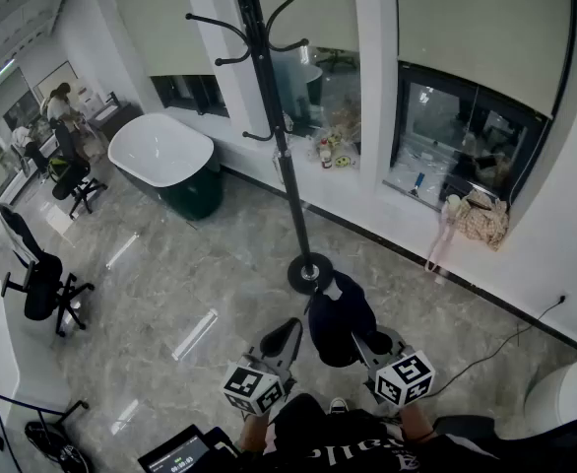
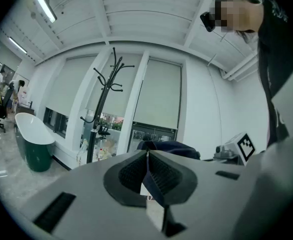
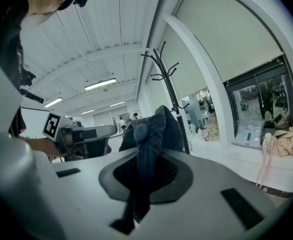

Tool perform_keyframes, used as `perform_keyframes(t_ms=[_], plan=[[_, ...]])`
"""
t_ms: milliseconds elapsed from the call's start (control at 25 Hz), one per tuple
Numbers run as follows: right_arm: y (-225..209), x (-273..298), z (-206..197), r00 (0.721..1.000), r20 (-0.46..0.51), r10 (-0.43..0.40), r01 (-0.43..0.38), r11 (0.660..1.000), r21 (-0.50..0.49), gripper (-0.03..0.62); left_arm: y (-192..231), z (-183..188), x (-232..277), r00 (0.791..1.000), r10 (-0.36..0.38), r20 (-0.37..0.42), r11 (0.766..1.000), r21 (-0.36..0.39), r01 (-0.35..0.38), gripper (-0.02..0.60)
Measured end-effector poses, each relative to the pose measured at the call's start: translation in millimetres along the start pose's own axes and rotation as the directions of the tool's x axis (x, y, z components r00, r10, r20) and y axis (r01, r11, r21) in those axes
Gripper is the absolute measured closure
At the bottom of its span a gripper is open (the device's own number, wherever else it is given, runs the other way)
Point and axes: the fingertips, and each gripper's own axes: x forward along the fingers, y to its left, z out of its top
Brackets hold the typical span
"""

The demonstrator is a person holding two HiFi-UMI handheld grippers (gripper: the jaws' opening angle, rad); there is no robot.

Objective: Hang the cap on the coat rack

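The cap (image 1: 340, 318) is not yet on the coat rack (image 1: 269, 116); only the pick-up can be counted as done.

Head view: The cap is seen as a dark blue bundle held above the floor (image 1: 200, 284), between the left tongs (image 1: 287, 331) and the right tongs (image 1: 375, 344). It is carried low, near the round base of the coat rack. The curved hooks at the top of the pole are all bare and stand well apart from the cap.

Left gripper view: The left tongs (image 2: 147, 156) are shown pressed together at the tips. No fabric can be clearly made out between the pads, so these tongs are judged empty. The cap (image 2: 169, 146) lies just beyond the tips, slightly to the right. The coat rack (image 2: 104, 94) is seen upright by the window, further off.

Right gripper view: The right tongs (image 3: 145, 159) are closed almost fully on a fold of the cap (image 3: 154, 129). The cloth rises from between the pads and bulges above them. The coat rack (image 3: 169, 84) is seen behind it, apart from it.

Remaining work, as judged: the cap is to be raised to hook height, brought to the pole, set over a hook and released.
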Motion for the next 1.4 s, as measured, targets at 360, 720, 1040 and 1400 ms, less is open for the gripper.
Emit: perform_keyframes(t_ms=[360, 720, 1040, 1400], plan=[[-35, 14, 2, 1.000, -0.004, -0.026, 0.026, 1.000, 0.015, 0.562, 13, -1, 38, 1.000, -0.019, -0.018, 1.000, 0.014, 0.019, 0.577], [-59, 66, 25, 0.997, 0.013, -0.081, 0.081, 0.997, 0.009, 0.562, 64, 19, 79, 0.997, -0.075, -0.009, 0.997, 0.024, 0.075, 0.577], [-68, 142, 73, 0.990, 0.064, -0.124, 0.126, 0.992, -0.014, 0.562, 132, 58, 110, 0.990, -0.139, 0.007, 0.989, 0.046, 0.139, 0.577], [-87, 217, 140, 0.969, 0.151, -0.193, 0.206, 0.976, -0.070, 0.562, 206, 81, 132, 0.977, -0.212, 0.011, 0.977, 0.039, 0.211, 0.577]])
